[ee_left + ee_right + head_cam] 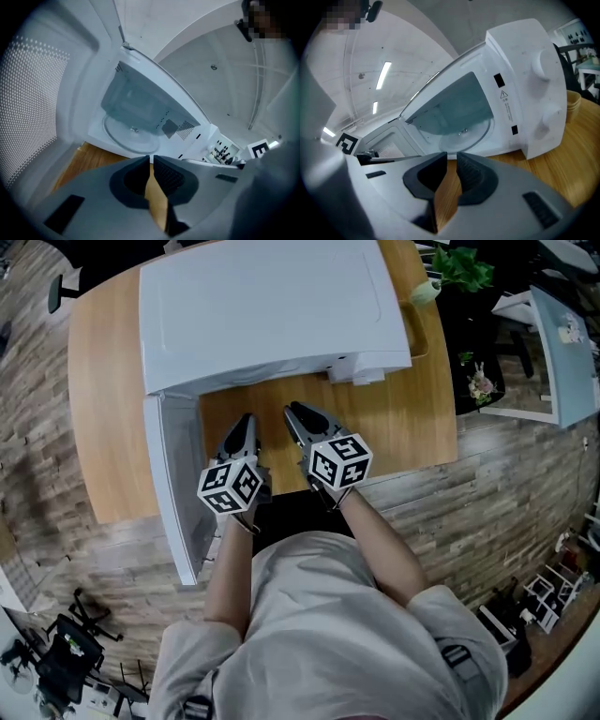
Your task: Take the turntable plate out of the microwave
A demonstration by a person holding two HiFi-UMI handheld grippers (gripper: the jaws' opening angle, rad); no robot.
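Head view: left gripper [246,420], right gripper [297,411] facing open microwave [272,306] on counter [403,418]. Both jaws slightly apart, empty. Turntable plate [465,133] inside cavity.

Front opening of the microwave [272,306] stands clear; bare table [403,432] lies before it; the swung-out door [178,488] blocks passage on its left side.
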